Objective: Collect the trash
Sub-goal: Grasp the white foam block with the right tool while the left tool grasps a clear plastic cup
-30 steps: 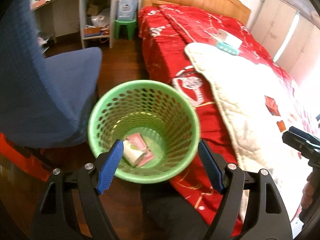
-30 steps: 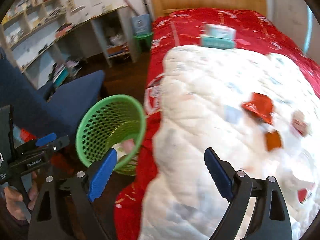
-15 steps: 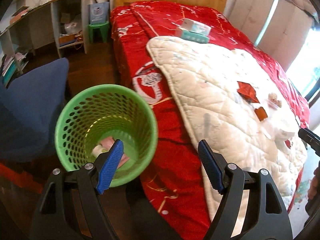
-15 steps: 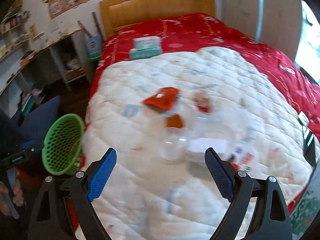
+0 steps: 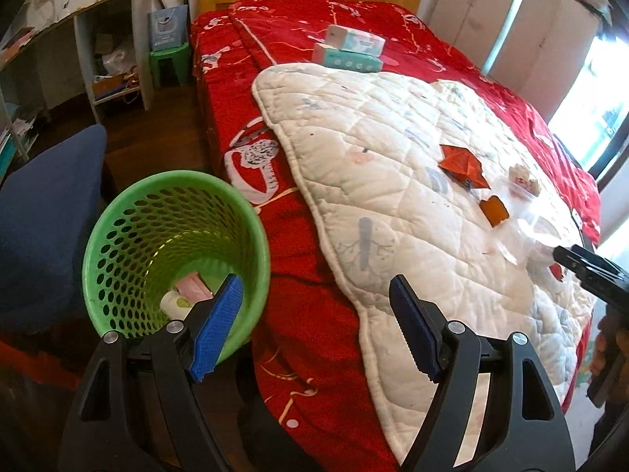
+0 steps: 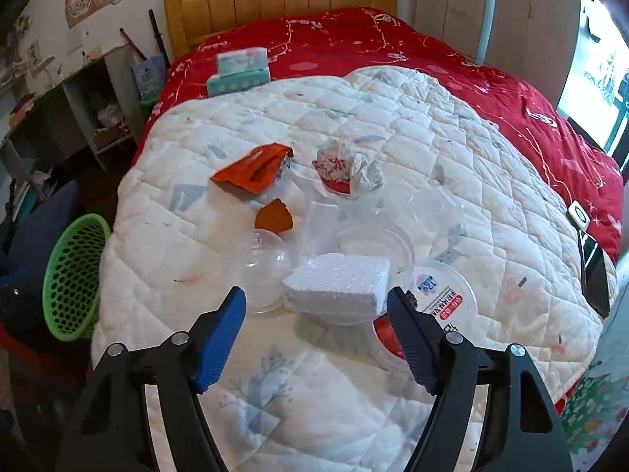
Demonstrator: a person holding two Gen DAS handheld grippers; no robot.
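The trash lies clustered on the white quilt (image 6: 452, 145) that covers the red bed (image 6: 393, 39): a white foam block (image 6: 338, 283) sits nearest the right gripper (image 6: 316, 316), resting against clear plastic cups and lids (image 6: 267, 263) that lie around it; beyond the foam block are an orange scrap (image 6: 274, 218), a torn red wrapper (image 6: 251, 169) and a crumpled red-and-white wrapper (image 6: 346, 167); just right of the foam block is a round lid with a printed label (image 6: 444, 295); the right gripper's jaws have just been closing but stand apart, nothing pinched, the foam block just ahead of the blue pads (image 6: 220, 330); further from the foam block, at the head end of the bed, are two stacked tissue boxes (image 6: 240, 69); a phone (image 6: 595, 275) lies at the quilt's right edge; off the bed's left side a green mesh basket (image 5: 118, 244) holds a few scraps (image 5: 184, 295); the left gripper (image 5: 314, 326) hangs above the basket's rim and the bed's edge, jaws spread and empty; a blue chair (image 5: 43, 212) stands beside the basket.
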